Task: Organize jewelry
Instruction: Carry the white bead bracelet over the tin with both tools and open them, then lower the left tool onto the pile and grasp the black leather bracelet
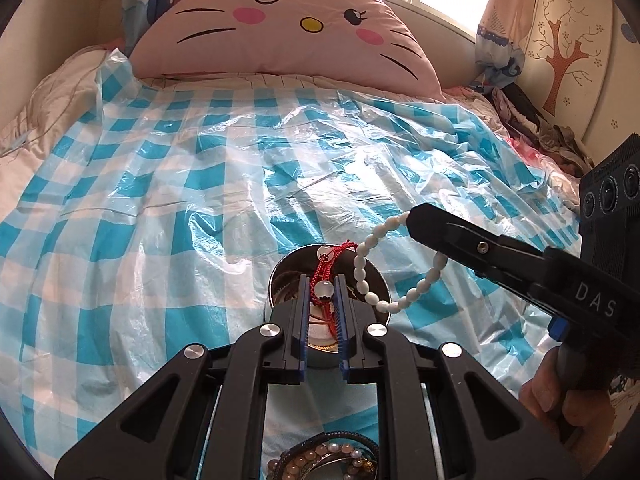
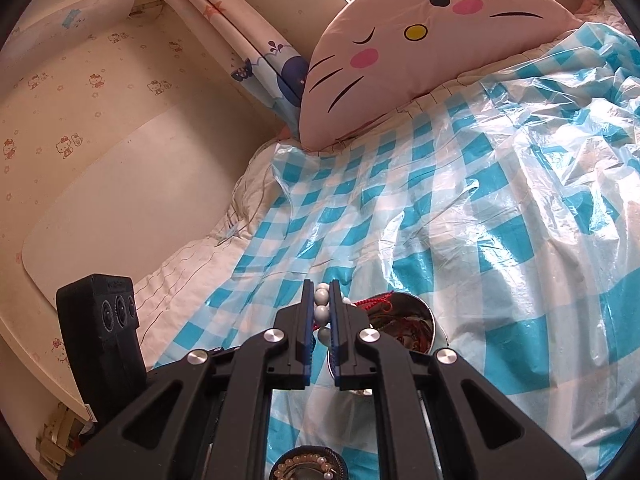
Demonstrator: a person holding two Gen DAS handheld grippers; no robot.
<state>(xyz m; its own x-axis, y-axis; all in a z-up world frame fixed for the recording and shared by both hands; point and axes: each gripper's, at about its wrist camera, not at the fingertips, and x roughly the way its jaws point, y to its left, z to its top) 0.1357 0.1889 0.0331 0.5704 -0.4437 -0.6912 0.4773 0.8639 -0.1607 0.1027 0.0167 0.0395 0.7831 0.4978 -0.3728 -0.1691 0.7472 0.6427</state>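
Untangling jewelry over the bed: my left hand-held gripper (image 1: 323,294) pinches the red cord bracelet (image 1: 329,270) above the steel tin (image 1: 382,290); to its right, my right hand-held gripper (image 1: 412,220) pinches the white bead bracelet (image 1: 370,276), draping across between them.

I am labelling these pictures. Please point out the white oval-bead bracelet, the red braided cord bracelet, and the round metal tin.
White oval-bead bracelet (image 1: 362,262): left wrist view, hanging bead strand.
Red braided cord bracelet (image 1: 325,270): left wrist view, braided part.
Round metal tin (image 2: 428,312): right wrist view, shiny rim.
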